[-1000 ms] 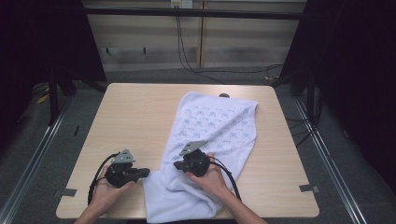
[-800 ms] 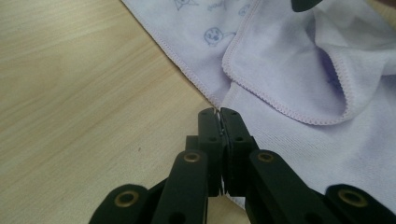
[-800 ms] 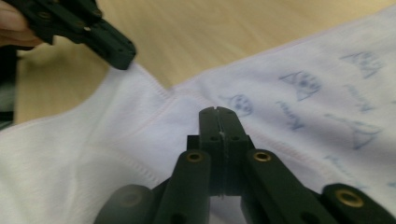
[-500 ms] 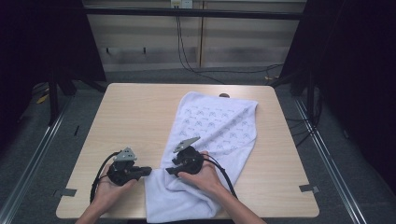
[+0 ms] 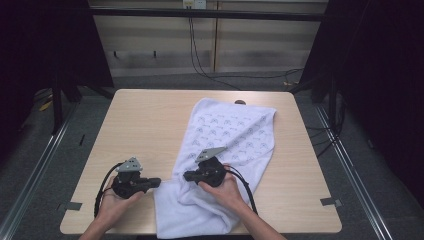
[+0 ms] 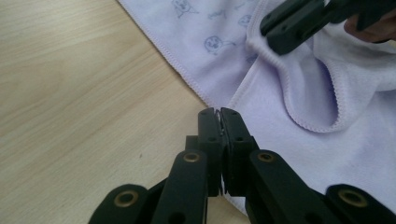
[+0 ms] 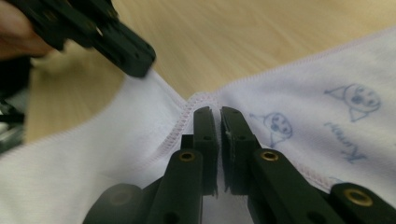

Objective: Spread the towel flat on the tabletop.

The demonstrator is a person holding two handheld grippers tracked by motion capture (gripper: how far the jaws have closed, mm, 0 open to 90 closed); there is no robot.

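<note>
Towel hem is pinched in both closed claws (left, right, which just closed).

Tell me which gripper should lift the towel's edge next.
Probably the right gripper: its jaws have just been closing and now sit at the towel's hemmed edge, with the fold between them. The left gripper, shut, sits at the near corner by the bare table.

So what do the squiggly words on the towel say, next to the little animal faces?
Blue script beside the printed faces on the white towel: too blurred and slanted to read.
The same print on the towel in the left gripper view and the high view: too small to read.
No other words, numbers or labels can be read.
</note>
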